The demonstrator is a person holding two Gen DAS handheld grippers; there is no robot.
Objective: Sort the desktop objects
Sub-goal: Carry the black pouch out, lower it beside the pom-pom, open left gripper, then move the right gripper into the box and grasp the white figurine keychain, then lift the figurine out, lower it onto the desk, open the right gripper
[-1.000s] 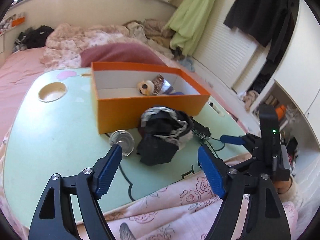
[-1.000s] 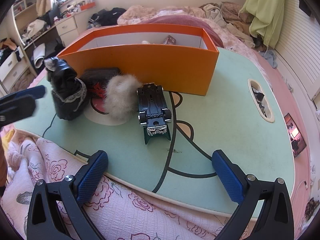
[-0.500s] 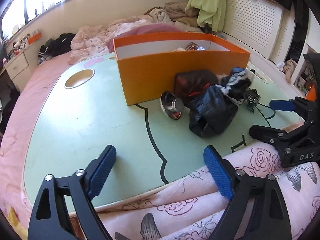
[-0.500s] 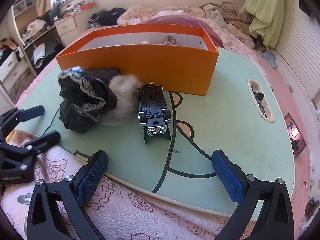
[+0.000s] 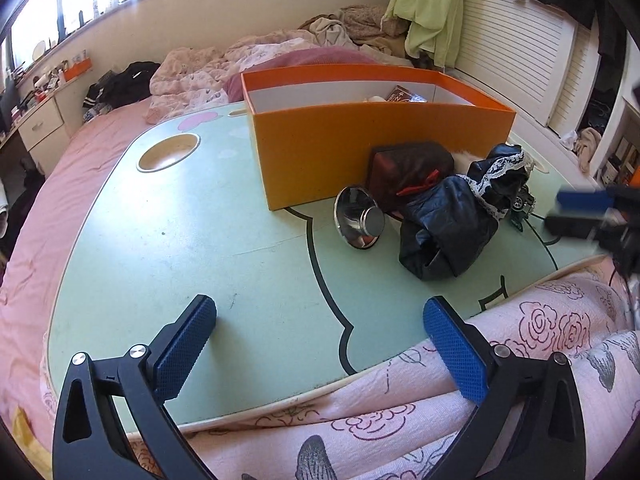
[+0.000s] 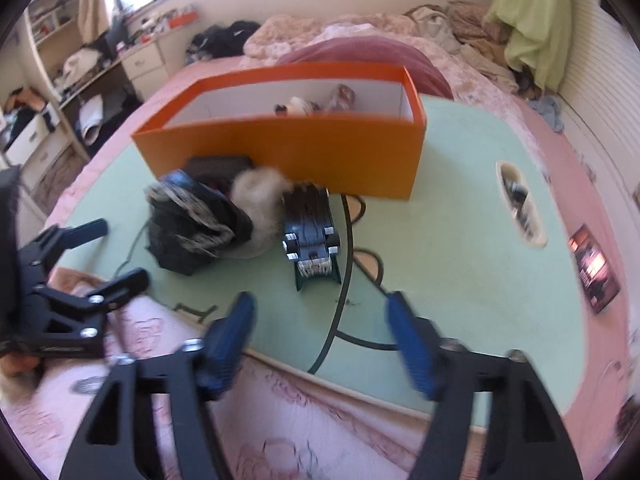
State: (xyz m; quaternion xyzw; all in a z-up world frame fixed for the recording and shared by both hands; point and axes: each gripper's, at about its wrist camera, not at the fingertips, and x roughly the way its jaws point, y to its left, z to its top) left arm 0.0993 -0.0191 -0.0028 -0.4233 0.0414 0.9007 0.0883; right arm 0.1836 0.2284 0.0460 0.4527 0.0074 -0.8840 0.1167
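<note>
So the left gripper (image 5: 320, 344) is sitting at the bottom of the left wrist view with its jaws opening up wide, nothing between them, just bare green lap table (image 5: 168, 248) and the pink floral blanket (image 5: 540, 320) underneath. The right gripper (image 6: 320, 344) is closing in at the bottom of its own view, also with nothing between the pads, and that whole frame is looking blurry.

The stuff to sort is bunching up in front of the orange box (image 5: 360, 152), which is taking up the upper middle of the frame. A shiny metal bowl (image 5: 358, 218) is tipping on its side just beside the box's near wall. Right of it a dark red pouch (image 5: 408, 168) is leaning against the box, and a black lace-trimmed bundle (image 5: 452, 224) is lying in front of that, touching it. In the right wrist view a fluffy beige pom-pom (image 6: 260, 200) is wedging itself between the bundle and a black toy car (image 6: 310, 228), which is lying near the center, close to the box wall.

A few small things are already sitting inside the box, too small to tell what. The pile is crowding the box's near wall.
</note>
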